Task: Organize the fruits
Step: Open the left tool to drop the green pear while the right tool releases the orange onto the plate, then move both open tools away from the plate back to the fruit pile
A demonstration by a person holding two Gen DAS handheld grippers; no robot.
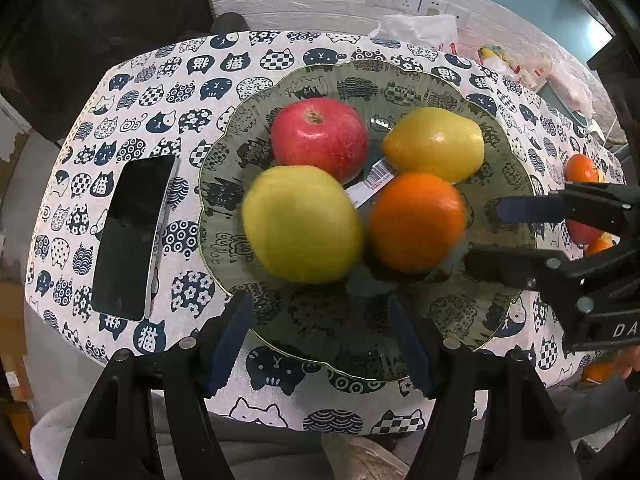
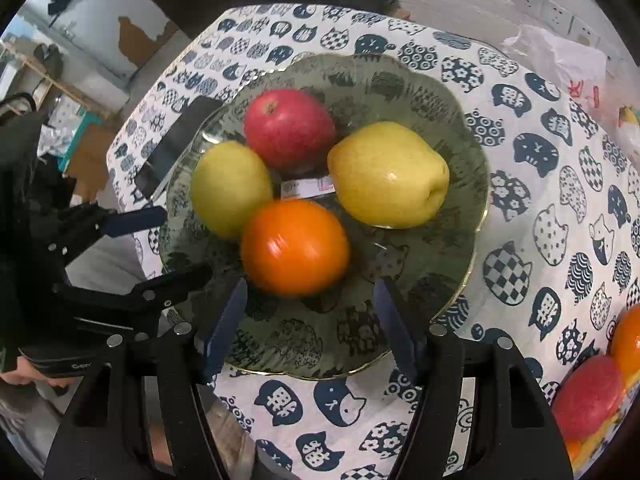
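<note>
Four fruits sat together in the glass plate (image 1: 516,168) on my cat-print worktop (image 1: 132,92): a red apple (image 1: 319,139), a yellow pear (image 1: 434,143), a green pear (image 1: 301,224) and an orange (image 1: 417,222), all touching or just beside one another over a barcode sticker (image 1: 374,184). My left gripper (image 1: 320,340) hung spread above the plate's near rim with nothing between its jaws, and my right gripper (image 2: 310,326) was likewise spread just short of the orange. More fruit (image 2: 592,392) lay well apart by the worktop's edge, and a dark phone (image 1: 130,236) lay beside the plate.
</note>
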